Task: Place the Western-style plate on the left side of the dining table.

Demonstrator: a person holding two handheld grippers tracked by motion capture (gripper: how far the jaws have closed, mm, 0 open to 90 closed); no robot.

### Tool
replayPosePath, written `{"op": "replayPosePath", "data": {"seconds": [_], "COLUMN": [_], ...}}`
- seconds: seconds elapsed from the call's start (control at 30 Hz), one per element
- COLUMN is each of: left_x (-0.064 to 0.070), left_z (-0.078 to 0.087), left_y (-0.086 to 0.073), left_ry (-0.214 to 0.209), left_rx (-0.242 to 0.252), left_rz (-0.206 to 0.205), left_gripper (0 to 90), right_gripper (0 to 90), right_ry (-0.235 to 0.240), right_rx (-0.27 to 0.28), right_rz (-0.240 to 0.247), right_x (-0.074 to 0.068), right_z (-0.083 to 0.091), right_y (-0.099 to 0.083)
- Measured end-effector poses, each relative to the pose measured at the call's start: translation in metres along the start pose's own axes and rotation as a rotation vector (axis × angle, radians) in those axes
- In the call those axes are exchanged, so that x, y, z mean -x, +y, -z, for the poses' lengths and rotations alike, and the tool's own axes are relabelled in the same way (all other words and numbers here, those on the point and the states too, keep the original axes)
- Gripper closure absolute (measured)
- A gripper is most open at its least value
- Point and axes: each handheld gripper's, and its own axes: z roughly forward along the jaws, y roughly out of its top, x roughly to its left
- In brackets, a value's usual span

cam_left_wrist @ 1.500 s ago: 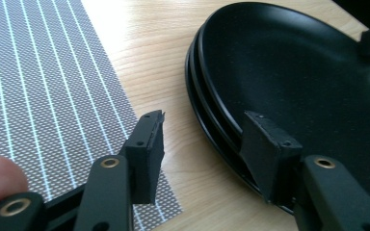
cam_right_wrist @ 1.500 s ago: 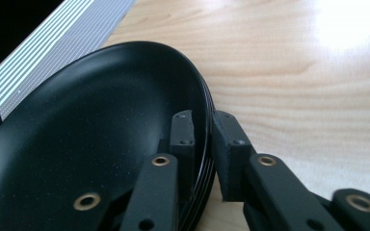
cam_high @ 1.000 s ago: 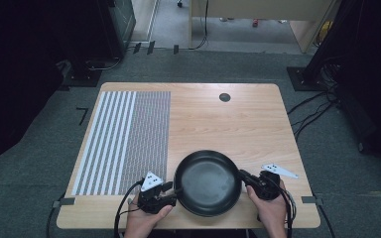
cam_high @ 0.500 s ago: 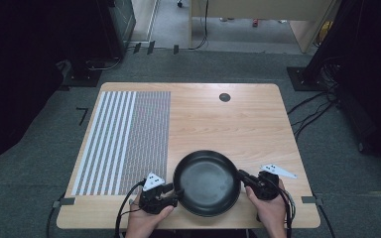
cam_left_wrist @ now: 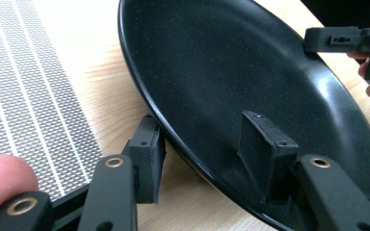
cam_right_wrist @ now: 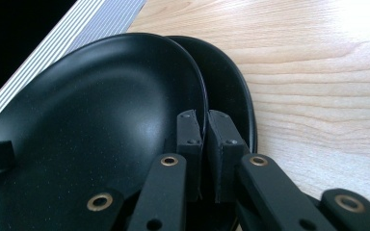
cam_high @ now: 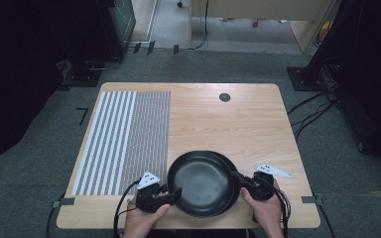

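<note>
A pale wood-grain table (cam_high: 258, 124) carries a striped and fine-checked mat (cam_high: 124, 139) on its left half. At the near edge sit two round, glossy black plates, the upper plate (cam_high: 198, 181) tilted over the lower plate (cam_high: 234, 196). The right gripper (cam_right_wrist: 204, 144) has its jaws pinched together on the upper plate's thin rim. The left gripper (cam_left_wrist: 207, 154) straddles the opposite rim, jaws apart.
</note>
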Motion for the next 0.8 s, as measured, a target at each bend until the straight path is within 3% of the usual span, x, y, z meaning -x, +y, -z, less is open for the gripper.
{"op": "replayPosePath", "data": {"seconds": [0.4, 0.63, 0.7, 0.8], "left_x": [0.001, -0.006, -0.006, -0.005], "left_z": [0.011, 0.021, 0.021, 0.02], "left_y": [0.0, 0.001, 0.0, 0.0], "left_ry": [0.008, 0.002, -0.003, 0.002], "left_rx": [-0.002, 0.013, 0.012, 0.013], "left_rz": [0.006, 0.053, 0.052, 0.04], "left_gripper": [58.0, 58.3, 58.3, 58.1], "right_gripper": [87.5, 90.0, 90.0, 87.0], "right_ry": [0.026, 0.056, 0.209, 0.116], "right_rx": [-0.008, -0.013, -0.058, -0.095], "right_rz": [0.0, 0.012, -0.048, 0.087], "right_x": [-0.001, -0.008, -0.011, -0.03], "right_z": [0.0, -0.003, -0.007, -0.019], "right_y": [0.0, -0.002, -0.003, -0.01]}}
